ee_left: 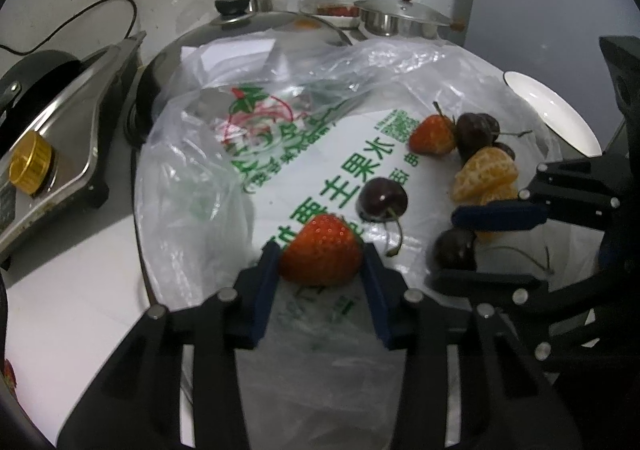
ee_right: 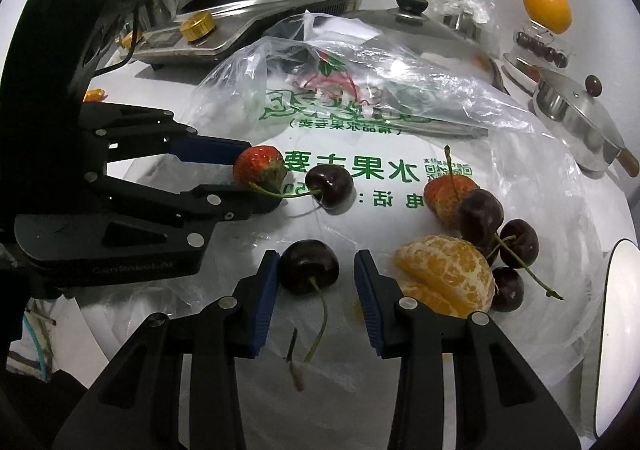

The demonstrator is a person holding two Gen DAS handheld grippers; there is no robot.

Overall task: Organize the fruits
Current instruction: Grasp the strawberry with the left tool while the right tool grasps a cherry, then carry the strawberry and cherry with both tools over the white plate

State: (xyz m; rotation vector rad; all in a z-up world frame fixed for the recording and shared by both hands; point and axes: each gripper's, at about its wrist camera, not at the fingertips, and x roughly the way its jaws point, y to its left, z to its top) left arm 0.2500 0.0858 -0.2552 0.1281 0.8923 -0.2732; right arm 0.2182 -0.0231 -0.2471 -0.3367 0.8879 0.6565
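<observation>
On the printed plastic bag (ee_left: pixel 320 170) spread over the white surface, from left to right: the left gripper (ee_left: pixel 322 262) straddles a strawberry (ee_left: pixel 322 250), one blue pad against each flank, so the jaws appear clamped on it. The berry's long axis runs across the gap, its leafy cap toward the right pad. It is bright red and evenly seeded, and it still sits on the plastic.

Just to its right lies a loose dark cherry (ee_left: pixel 383 199), stem curling toward the camera.

Further right, the right gripper (ee_right: pixel 316 270) brackets another cherry (ee_right: pixel 309 267). The left pad touches the fruit; a clear gap remains at the right pad, so these jaws are not yet gripping. The stem trails back toward the wrist, along the fingers. The skin is glossy, almost black.

At far right sit peeled mandarin segments (ee_right: pixel 448 274), a cluster of cherries (ee_right: pixel 500 242) and a second strawberry (ee_right: pixel 444 194), nearer the right hand. A white dish (ee_right: pixel 616 330) edges the frame.
</observation>
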